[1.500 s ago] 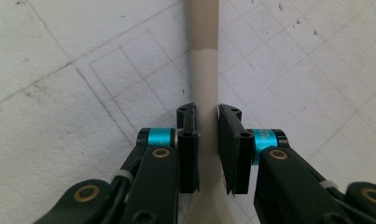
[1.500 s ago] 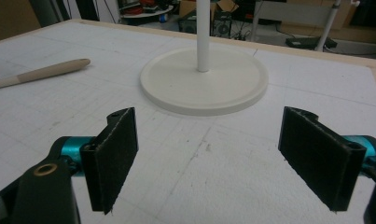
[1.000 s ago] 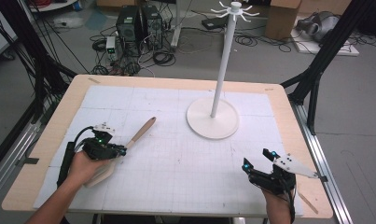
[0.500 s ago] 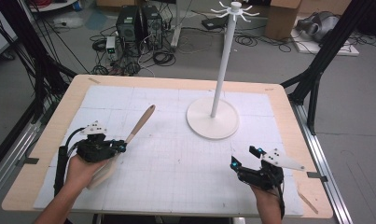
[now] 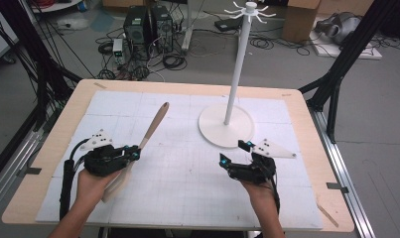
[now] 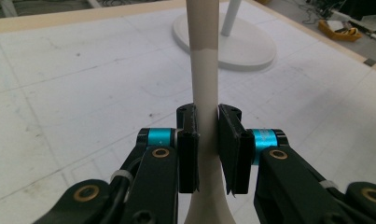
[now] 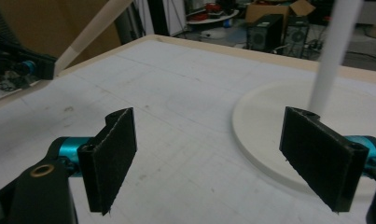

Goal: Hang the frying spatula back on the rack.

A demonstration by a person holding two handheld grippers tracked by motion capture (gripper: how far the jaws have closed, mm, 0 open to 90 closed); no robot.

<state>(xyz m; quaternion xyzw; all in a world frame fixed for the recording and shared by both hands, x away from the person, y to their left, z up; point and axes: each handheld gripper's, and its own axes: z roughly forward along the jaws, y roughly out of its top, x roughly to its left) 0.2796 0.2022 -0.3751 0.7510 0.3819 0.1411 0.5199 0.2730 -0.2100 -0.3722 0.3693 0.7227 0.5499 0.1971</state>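
While the left gripper [image 5: 134,153] is clenched on the neck of the wooden spatula [image 5: 153,125], jaws squeezing the handle from both sides just above where it widens to the blade, the tool sits raised off the mat, handle end aimed up and fwd toward the white stand [image 5: 226,130]. Spatula is left of centre, well apart from the stand's base. Right gripper [image 5: 234,153] is released, jaws spread wide w/ nothing between, hovering just in front of the base. The step looks like carrying the spatula to the rack at the stand's top [image 5: 248,9], prob. to hang it: keep the clamp firm so the handle doesn't pivot in the pads, bring it across smoothly, and use the open right gripper to steady the free end if needed, approaching from the side, not knocking the pole. Vs 0.5 s ago: right gripper has come in toward table centre & closer to the base; spatula is tipped a bit steeper, left hand barely shifted.
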